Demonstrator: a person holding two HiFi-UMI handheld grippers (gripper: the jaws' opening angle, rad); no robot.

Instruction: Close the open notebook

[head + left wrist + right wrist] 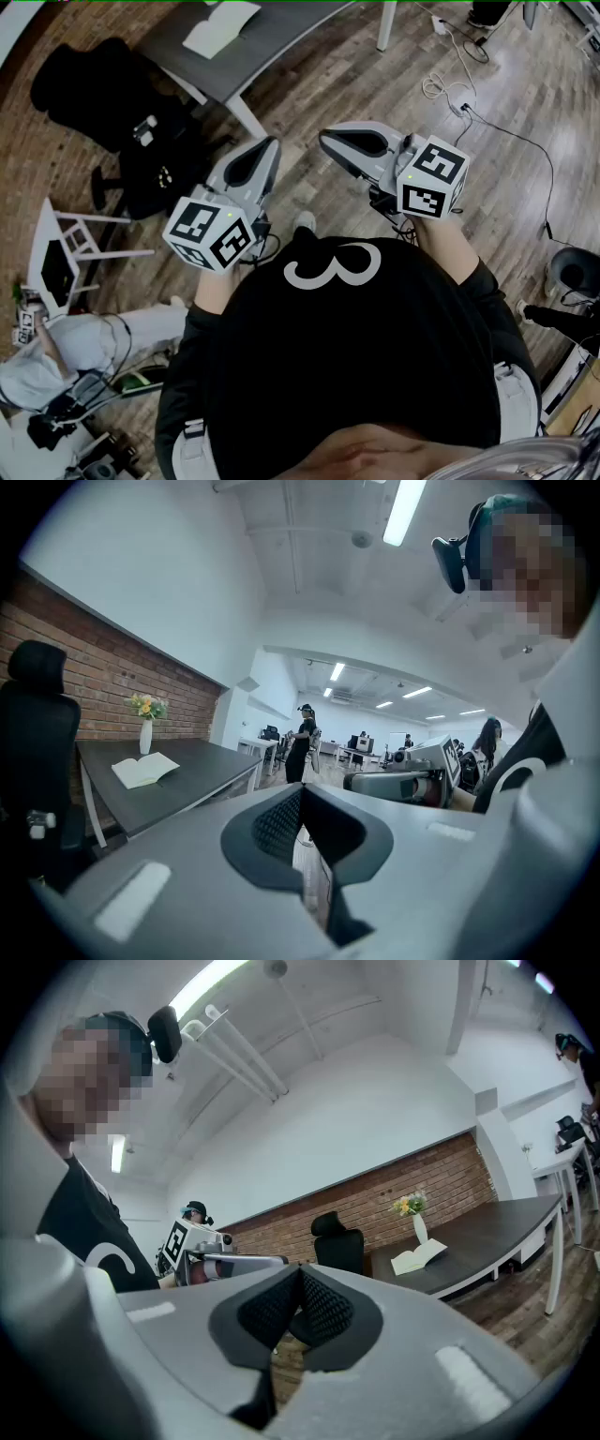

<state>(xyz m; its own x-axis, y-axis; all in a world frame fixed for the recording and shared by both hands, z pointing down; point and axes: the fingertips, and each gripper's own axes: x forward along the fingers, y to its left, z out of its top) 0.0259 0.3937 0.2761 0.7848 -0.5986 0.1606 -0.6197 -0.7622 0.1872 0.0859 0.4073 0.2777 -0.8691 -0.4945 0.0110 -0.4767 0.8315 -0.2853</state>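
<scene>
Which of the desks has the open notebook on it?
The dark-topped desk by the brick wall: the open notebook lies on it near a white vase of flowers. The white desks further back show none.

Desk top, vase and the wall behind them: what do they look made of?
Desk top: dark grey, matte, even colour with no grain showing; probably laminate or painted board.
Vase: white and smooth, likely ceramic, though opaque glass is possible.
Wall: red brick with visible mortar lines; whether solid brick or cladding I cannot tell.
</scene>
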